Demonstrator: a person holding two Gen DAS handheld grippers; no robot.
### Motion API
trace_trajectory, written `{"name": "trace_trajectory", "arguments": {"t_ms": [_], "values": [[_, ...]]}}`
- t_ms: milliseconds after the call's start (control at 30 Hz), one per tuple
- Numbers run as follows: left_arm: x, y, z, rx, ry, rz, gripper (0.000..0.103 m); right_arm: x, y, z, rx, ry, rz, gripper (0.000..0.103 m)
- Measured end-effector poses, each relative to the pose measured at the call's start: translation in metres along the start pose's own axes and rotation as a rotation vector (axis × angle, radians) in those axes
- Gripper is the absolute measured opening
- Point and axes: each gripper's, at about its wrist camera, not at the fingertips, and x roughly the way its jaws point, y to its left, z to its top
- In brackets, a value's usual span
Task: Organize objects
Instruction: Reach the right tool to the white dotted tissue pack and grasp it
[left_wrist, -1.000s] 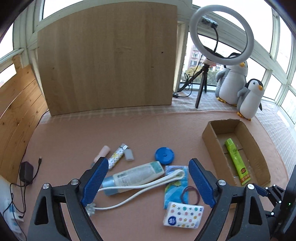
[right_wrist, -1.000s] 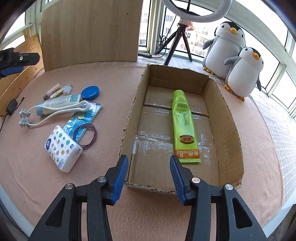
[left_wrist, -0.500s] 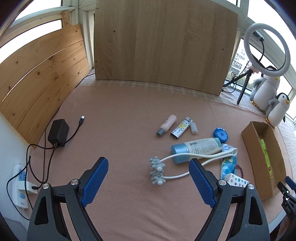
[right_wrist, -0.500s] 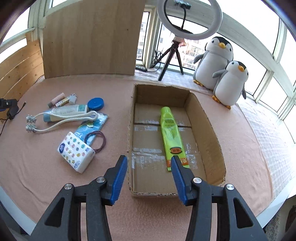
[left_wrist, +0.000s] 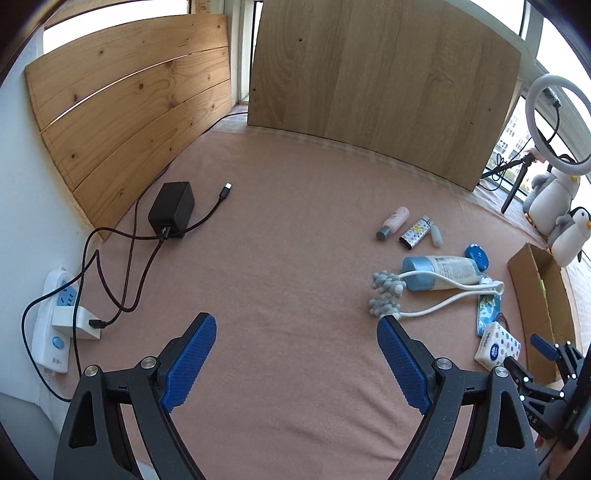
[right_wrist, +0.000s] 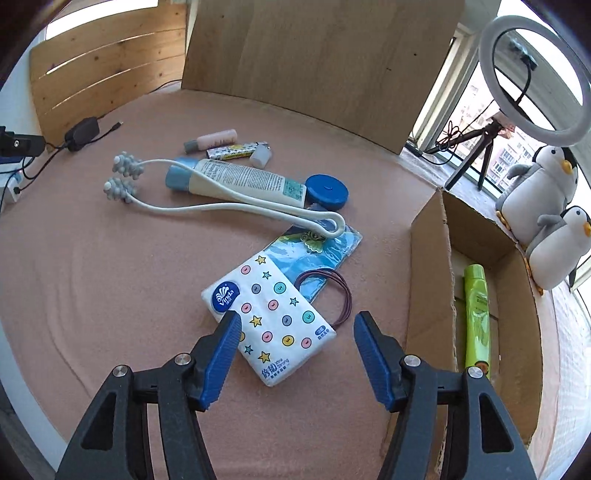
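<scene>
My right gripper (right_wrist: 297, 325) stands open just above the near end of a white tissue pack (right_wrist: 271, 321) printed with stars and dots. Behind the pack lie a brown hair band (right_wrist: 341, 295), a blue sachet (right_wrist: 317, 254), a white roller massager (right_wrist: 221, 205), a cream tube with a blue cap (right_wrist: 240, 181), a round blue tin (right_wrist: 327, 190) and small tubes (right_wrist: 218, 140). The cardboard box (right_wrist: 428, 280) at the right holds a green tube (right_wrist: 476, 314). My left gripper (left_wrist: 295, 334) hangs open over bare pink cloth, left of the massager (left_wrist: 388, 295) and the tissue pack (left_wrist: 496, 345).
A black charger (left_wrist: 171, 208) with cables and a white power strip (left_wrist: 55, 321) lie at the left. Wooden boards (left_wrist: 380, 85) stand at the back. A ring light (right_wrist: 532, 66) on a tripod and two plush penguins (right_wrist: 546, 229) sit beyond the box.
My left gripper has swung left and back, away from the pile. My right gripper has moved from in front of the box leftward to the tissue pack and opened wider.
</scene>
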Motion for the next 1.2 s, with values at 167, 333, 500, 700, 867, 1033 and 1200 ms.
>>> {"name": "trace_trajectory", "arguments": {"t_ms": [167, 333, 500, 700, 867, 1033, 1200], "values": [[0.002, 0.003, -0.007, -0.014, 0.021, -0.002, 0.091, 0.014, 0.003, 0.002, -0.085, -0.009, 0.112, 0.072], [0.001, -0.008, -0.009, 0.01, 0.025, -0.017, 0.091, 0.016, 0.03, -0.005, -0.099, 0.03, 0.274, 0.072], [0.011, -0.024, -0.012, 0.046, 0.048, -0.059, 0.092, 0.013, 0.062, -0.019, -0.084, 0.02, 0.294, 0.072], [0.034, -0.045, -0.027, 0.114, 0.074, -0.11, 0.095, 0.012, 0.051, -0.02, 0.134, 0.001, 0.219, 0.072], [0.054, -0.069, -0.039, 0.153, 0.163, -0.159, 0.095, 0.01, 0.055, -0.017, 0.142, -0.003, 0.189, 0.049], [0.059, -0.095, -0.044, 0.17, 0.223, -0.247, 0.095, 0.001, 0.08, -0.021, 0.07, -0.03, 0.235, 0.049], [0.07, -0.111, -0.052, 0.177, 0.287, -0.269, 0.095, -0.005, 0.096, -0.027, 0.031, -0.054, 0.229, 0.05]]}}
